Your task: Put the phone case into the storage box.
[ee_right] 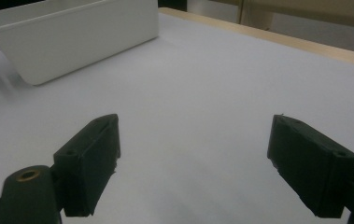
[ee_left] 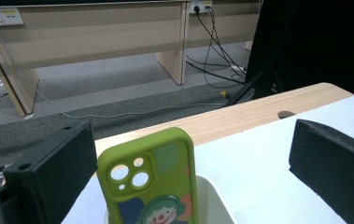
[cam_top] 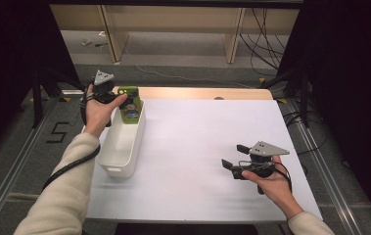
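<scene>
The left gripper (cam_top: 116,94), jaws spread wide and gripping nothing, hovered at the far end of a white bin (cam_top: 123,147) on the white table (cam_top: 197,147), where a green phone case (cam_top: 131,105) printed with a cartoon clown stood upright, leaning against the end wall. In the left gripper view the phone case (ee_left: 151,179) rose between the parted jaws, touching neither. The right gripper (cam_top: 235,156), likewise wide open and empty, was held low over bare tabletop, well apart from the bin.

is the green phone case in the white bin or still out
In: the green phone case stands upright inside the white bin, between the open left gripper jaws.
</scene>
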Demonstrator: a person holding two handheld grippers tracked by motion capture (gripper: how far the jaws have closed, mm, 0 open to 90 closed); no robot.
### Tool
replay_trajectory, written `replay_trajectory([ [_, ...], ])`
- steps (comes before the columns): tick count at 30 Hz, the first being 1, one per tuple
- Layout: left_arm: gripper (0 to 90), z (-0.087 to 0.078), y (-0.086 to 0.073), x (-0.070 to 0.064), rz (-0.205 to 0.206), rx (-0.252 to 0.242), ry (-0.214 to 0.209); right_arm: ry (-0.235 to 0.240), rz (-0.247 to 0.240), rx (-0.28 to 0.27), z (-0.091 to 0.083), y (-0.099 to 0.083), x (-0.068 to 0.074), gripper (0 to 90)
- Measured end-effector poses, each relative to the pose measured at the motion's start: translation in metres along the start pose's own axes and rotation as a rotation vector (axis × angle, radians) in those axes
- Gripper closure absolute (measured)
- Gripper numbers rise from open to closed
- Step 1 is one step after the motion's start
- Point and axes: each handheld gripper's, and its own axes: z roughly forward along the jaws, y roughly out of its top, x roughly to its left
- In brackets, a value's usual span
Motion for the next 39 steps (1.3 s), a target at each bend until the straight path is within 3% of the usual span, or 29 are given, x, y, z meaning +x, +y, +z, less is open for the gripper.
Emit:
replay_trajectory([
  [13, 1.0, -0.021, -0.007, -0.013, 0.002, 0.005, -0.057, 0.003, 0.001, -0.001, 0.0, 0.0, 0.0, 18.1],
  [29, 1.7, -0.036, -0.017, -0.027, 0.035, 0.004, -0.113, 0.005, -0.001, -0.004, -0.001, 0.001, 0.001, 18.1],
  [39, 2.6, -0.051, -0.028, -0.041, 0.044, -0.033, -0.179, 0.004, -0.002, -0.003, -0.001, 0.001, 0.001, 18.0],
])
